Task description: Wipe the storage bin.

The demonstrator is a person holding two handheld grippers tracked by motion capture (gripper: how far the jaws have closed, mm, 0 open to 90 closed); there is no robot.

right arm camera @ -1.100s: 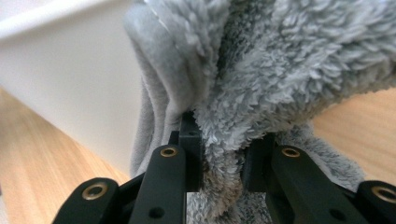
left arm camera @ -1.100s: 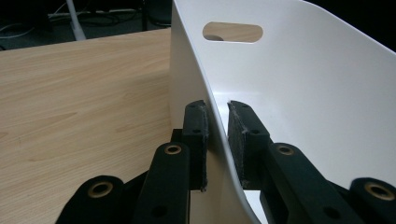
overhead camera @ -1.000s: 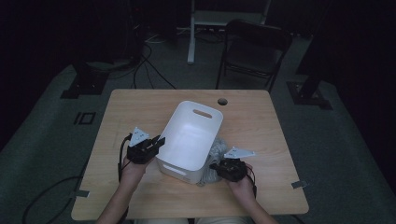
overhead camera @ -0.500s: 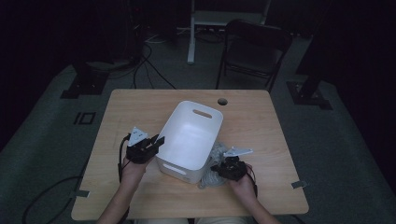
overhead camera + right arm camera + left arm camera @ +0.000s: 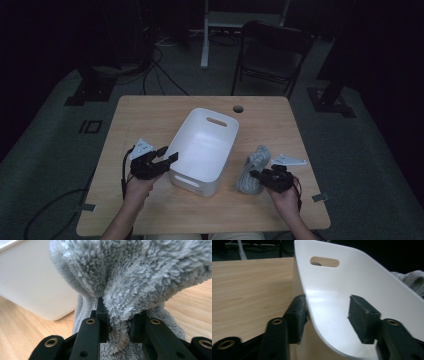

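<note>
Seen from above: a white plastic bin (image 5: 202,150) standing open in the middle of a wooden table (image 5: 150,112), set at a slight slant, one handle slot in its far wall. At its left side, the left gripper (image 5: 167,153), held in the person's left hand (image 5: 137,182), jaws straddling the bin's rim and just opened, one finger (image 5: 298,315) against the outer wall, the other finger (image 5: 362,317) inside and standing clear of the plastic. To the right of the bin, a folded grey towel (image 5: 252,170) lying on the table close beside the bin's wall. At the towel's near end, the right gripper (image 5: 256,175), in the person's right hand (image 5: 285,197), jaws narrowed and pinching a thick fold of the fluffy cloth, the pile bulging above the fingers (image 5: 102,317). Behind the table, a dark folding chair (image 5: 272,50) and cables on the grey floor.
</note>
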